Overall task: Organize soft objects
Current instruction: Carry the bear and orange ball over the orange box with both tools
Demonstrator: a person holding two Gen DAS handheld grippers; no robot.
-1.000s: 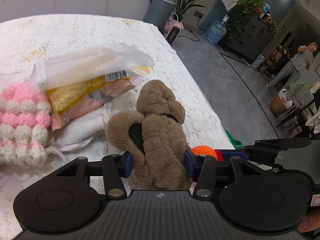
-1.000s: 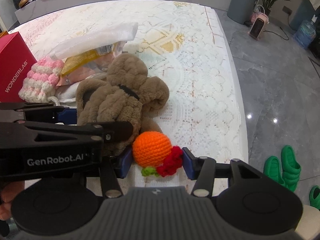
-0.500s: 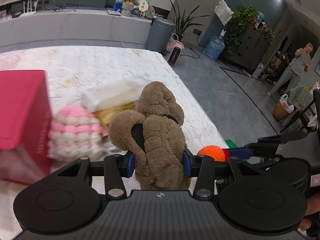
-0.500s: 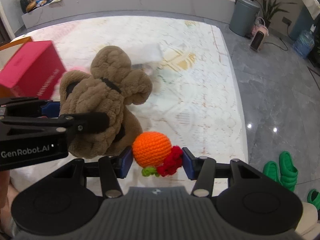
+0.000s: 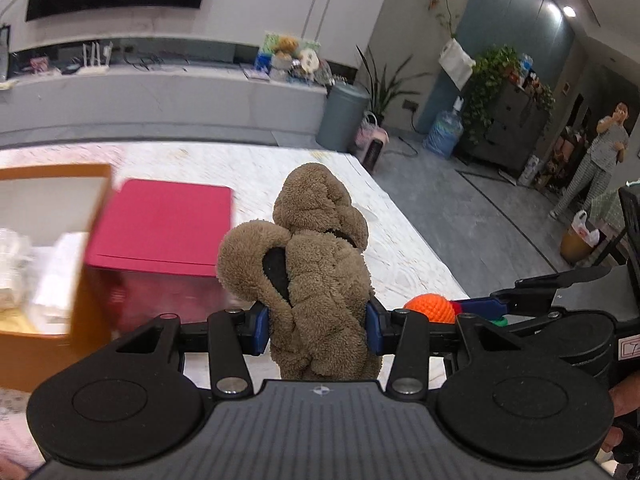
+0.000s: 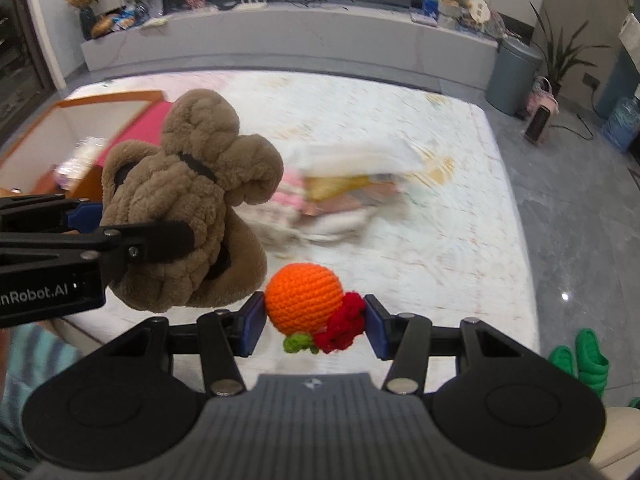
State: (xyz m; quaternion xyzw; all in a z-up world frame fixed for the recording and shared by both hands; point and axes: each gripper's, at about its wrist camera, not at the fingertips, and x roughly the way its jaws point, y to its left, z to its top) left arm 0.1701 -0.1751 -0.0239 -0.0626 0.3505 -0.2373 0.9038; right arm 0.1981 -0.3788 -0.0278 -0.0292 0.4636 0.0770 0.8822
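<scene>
Grippers, two (both full): left gripper one brown plush, right gripper one crocheted orange.

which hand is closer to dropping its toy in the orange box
Left, probably. The left gripper holds the brown plush with the orange box just beside it. The right gripper, holding the orange crochet ball, sits further from the box, with the plush between.

We see an evenly lit room – ceiling spotlights glow at the upper right of the left wrist view, and a small glare spot shines on the grey floor. Motion blur smears the red box and the pile of soft things – the held toys stay sharp. Fisheye bending curves the edges.
</scene>
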